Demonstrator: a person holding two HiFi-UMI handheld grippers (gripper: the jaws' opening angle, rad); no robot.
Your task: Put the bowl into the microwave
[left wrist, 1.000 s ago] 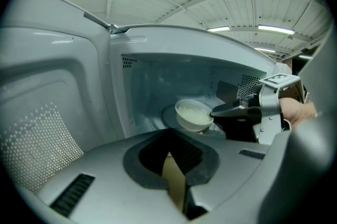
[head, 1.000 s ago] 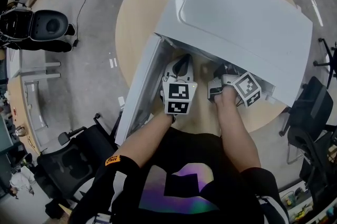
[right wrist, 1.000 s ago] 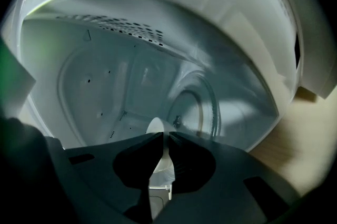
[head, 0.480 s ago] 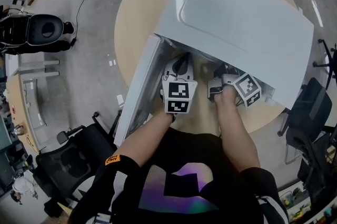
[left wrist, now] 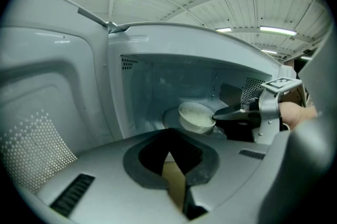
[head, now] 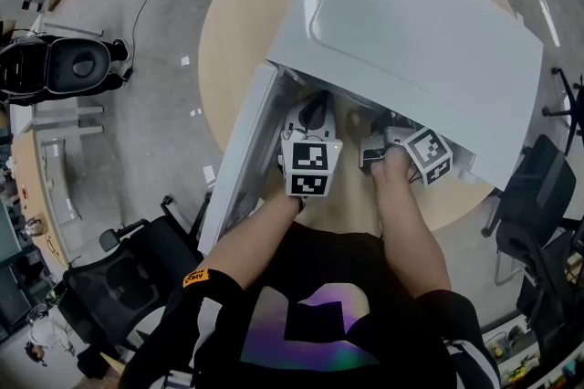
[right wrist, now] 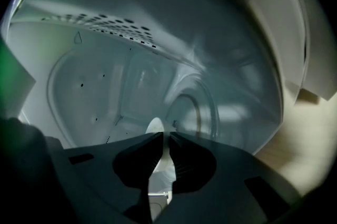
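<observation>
Reaching into the open microwave (head: 411, 22) on the round table (head: 237, 4), right gripper (right wrist: 163, 139) jaws pinched on the rim of the white bowl (left wrist: 196, 116) above the turntable (left wrist: 169, 115), left gripper (left wrist: 170, 136) jaws together, empty, outside the opening.

Mouth: the microwave (head: 420, 40) opens toward the surface's (head: 228, 40) near edge.
Left side: the open door (head: 239, 168) stands out past the near-left edge and walls that side.
Right half: the right gripper (left wrist: 218, 114) reaches in, jaws closed on the rim of the bowl (left wrist: 196, 116), and fills that half.
Left half: the left gripper (left wrist: 168, 140), jaws together, sits before the mouth beside the door.
Inside: free room left of the bowl and above it; behind it probably too, though the view is dim.
</observation>
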